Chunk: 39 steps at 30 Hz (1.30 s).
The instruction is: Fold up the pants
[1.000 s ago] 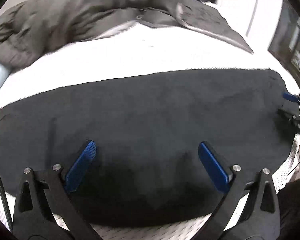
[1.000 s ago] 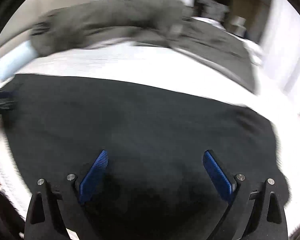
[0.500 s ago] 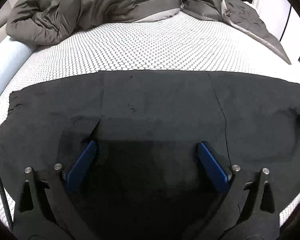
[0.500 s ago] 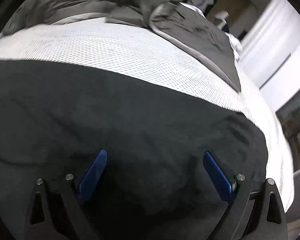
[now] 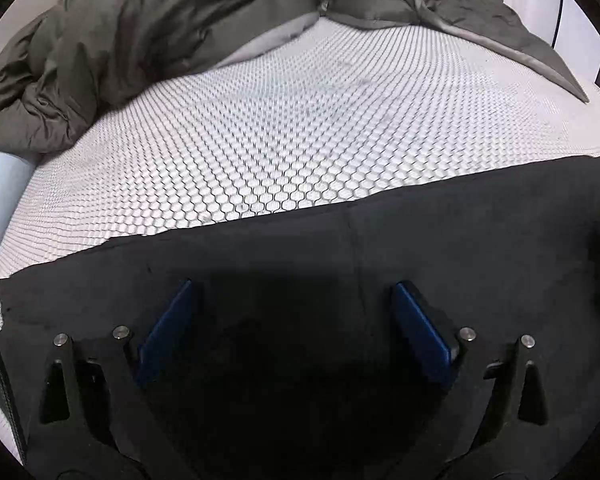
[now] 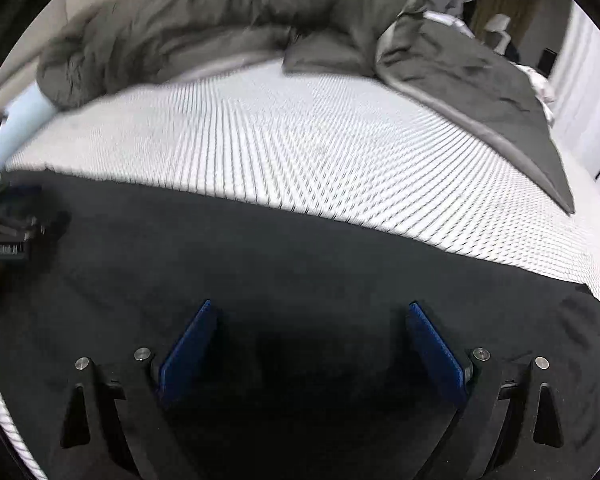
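Black pants (image 5: 440, 248) lie flat along the near edge of a white honeycomb-patterned mattress (image 5: 300, 128). They also show in the right wrist view (image 6: 300, 264). My left gripper (image 5: 292, 300) is open just above the pants, with nothing between its blue pads. My right gripper (image 6: 312, 320) is open just above the pants too, also empty. The left gripper's body shows at the left edge of the right wrist view (image 6: 8, 220), over the pants.
A crumpled dark grey duvet (image 5: 148, 40) lies across the far side of the mattress and runs down its right side (image 6: 480, 80). A light blue bolster (image 6: 24, 120) lies at the far left. A white chair (image 6: 500, 28) stands beyond the bed.
Both views have moved in low over the pants, which now fill only the lower part of each view. Both grippers have stayed open.
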Motion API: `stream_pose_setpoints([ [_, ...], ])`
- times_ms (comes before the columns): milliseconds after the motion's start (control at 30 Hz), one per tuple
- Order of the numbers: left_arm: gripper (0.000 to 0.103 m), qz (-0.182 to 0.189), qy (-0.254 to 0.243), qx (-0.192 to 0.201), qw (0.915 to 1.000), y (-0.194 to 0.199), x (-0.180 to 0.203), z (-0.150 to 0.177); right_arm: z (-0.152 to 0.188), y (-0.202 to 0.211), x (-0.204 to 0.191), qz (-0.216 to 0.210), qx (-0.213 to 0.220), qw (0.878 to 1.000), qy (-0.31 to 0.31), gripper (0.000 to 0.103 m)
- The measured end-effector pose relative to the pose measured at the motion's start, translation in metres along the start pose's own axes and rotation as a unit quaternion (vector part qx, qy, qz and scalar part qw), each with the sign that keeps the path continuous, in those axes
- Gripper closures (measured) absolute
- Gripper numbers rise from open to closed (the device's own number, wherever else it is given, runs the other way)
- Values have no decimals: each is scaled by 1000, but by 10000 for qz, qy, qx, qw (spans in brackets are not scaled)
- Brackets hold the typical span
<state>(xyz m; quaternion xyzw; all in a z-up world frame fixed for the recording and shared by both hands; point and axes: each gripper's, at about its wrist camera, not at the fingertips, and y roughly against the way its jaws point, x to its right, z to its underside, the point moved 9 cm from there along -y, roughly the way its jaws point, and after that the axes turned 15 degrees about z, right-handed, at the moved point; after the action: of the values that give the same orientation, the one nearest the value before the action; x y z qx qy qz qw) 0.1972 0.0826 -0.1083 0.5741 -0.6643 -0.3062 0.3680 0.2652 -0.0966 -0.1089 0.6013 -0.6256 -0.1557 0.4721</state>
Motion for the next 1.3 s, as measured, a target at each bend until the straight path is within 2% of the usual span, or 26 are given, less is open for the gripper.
stream_pose_setpoints([
  [67, 5, 95, 195, 58, 9997, 1, -13, -1, 9, -14, 1, 161, -139, 9997, 126, 6],
  [100, 5, -73, 298, 118, 9995, 4, -26, -1, 10, -16, 4, 148, -160, 9997, 81, 6],
  [167, 4, -731, 442, 170, 9962, 10, -57, -1, 13, -16, 15, 278, -196, 9994, -10, 6],
  [200, 4, -843, 565, 254, 9945, 14, -72, 0, 15, -16, 20, 378, -184, 9991, -8, 6],
  [300, 8, -787, 863, 457, 9921, 28, -101, 5, 19, -17, 27, 368, -169, 9991, -79, 6],
  [333, 16, -658, 951, 549, 9918, 34, -105, 7, 18, -17, 28, 363, -151, 9992, -101, 6],
  [400, 17, -241, 1087, 875, 9899, 56, -114, 9, 18, -16, 26, 393, -109, 9992, -50, 6],
  [433, 17, -174, 1079, 1004, 9889, 70, -119, 13, 18, -15, 26, 397, -85, 9992, -32, 6],
  [500, 21, -421, 1005, 1003, 9890, 80, -137, 21, 17, -15, 26, 373, -61, 9993, 0, 6],
  [533, 36, -574, 1017, 924, 9889, 81, -150, 29, 17, -15, 27, 358, -53, 9993, 7, 6],
  [567, 45, -693, 1120, 800, 9881, 78, -165, 38, 17, -16, 27, 345, -55, 9994, -1, 6],
  [600, 60, -688, 1376, 708, 9855, 74, -181, 50, 17, -16, 27, 339, -57, 9994, -13, 6],
  [667, 81, -563, 1968, 935, 9743, 77, -208, 63, 18, -16, 27, 329, -59, 9994, -19, 6],
  [700, 96, -628, 2218, 1026, 9676, 84, -219, 67, 18, -15, 27, 324, -58, 9995, -21, 6],
  [733, 101, -779, 2386, 1117, 9615, 92, -228, 69, 18, -16, 27, 321, -55, 9995, -25, 6],
  [800, 101, -764, 2552, 1284, 9553, 103, -233, 72, 19, -15, 27, 328, -46, 9994, -28, 6],
  [833, 100, -684, 2521, 1320, 9562, 108, -229, 72, 19, -15, 27, 338, -38, 9994, -32, 6],
  [900, 100, -499, 2148, 1254, 9673, 115, -214, 72, 20, -13, 27, 326, -19, 9995, -47, 6],
  [967, 100, -102, 1688, 1134, 9791, 115, -190, 78, 21, -12, 27, 187, 4, 9998, -88, 6],
  [1000, 97, -37, 1554, 1029, 9825, 112, -184, 83, 21, -11, 28, 128, 21, 9998, -125, 6],
  [1033, 96, -74, 1408, 912, 9858, 108, -180, 88, 21, -10, 29, 90, 29, 9998, -154, 6],
  [1100, 96, -531, 1255, 693, 9882, 103, -187, 99, 20, -10, 30, 59, 42, 9998, -186, 6],
  [1200, 96, -1145, 1510, 754, 9790, 112, -216, 104, 25, -3, 32, 95, 95, 9998, -167, 6],
  [1300, 96, -1126, 1565, 846, 9776, 121, -221, 103, 28, 4, 34, 121, 181, 9996, -169, 6],
])
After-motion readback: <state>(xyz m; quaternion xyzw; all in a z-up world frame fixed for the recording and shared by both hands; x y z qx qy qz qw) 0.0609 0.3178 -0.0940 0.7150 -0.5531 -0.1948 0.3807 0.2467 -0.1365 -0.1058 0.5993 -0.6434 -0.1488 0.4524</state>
